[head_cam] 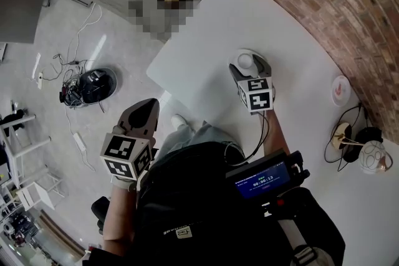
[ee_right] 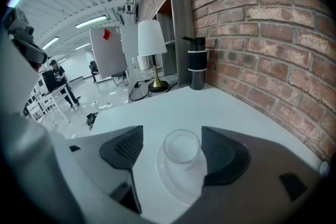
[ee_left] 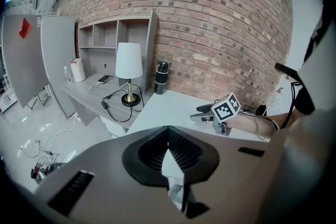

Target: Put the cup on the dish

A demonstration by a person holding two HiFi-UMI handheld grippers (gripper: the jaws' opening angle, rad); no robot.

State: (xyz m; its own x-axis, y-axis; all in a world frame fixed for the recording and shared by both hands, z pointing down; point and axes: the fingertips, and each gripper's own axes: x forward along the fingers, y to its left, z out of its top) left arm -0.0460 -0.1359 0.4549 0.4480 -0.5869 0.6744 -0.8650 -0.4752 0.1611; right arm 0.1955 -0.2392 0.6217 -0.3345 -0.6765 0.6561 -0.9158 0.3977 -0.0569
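- Your left gripper (head_cam: pixel 144 110) hangs low beside your body, off the table (head_cam: pixel 299 71), its jaws clenched tip to tip on nothing.
- Your right gripper (ee_right: pixel 173 150) is over the table, released, jaws wide.
- The cup (ee_right: pixel 181 147) stands upright on the dish (ee_right: pixel 178 186) between those jaws, clear of both pads.
- Farther back, a black flask (ee_right: pixel 197 63) stands by the brick wall, with a lamp (ee_right: pixel 152 44) beyond.
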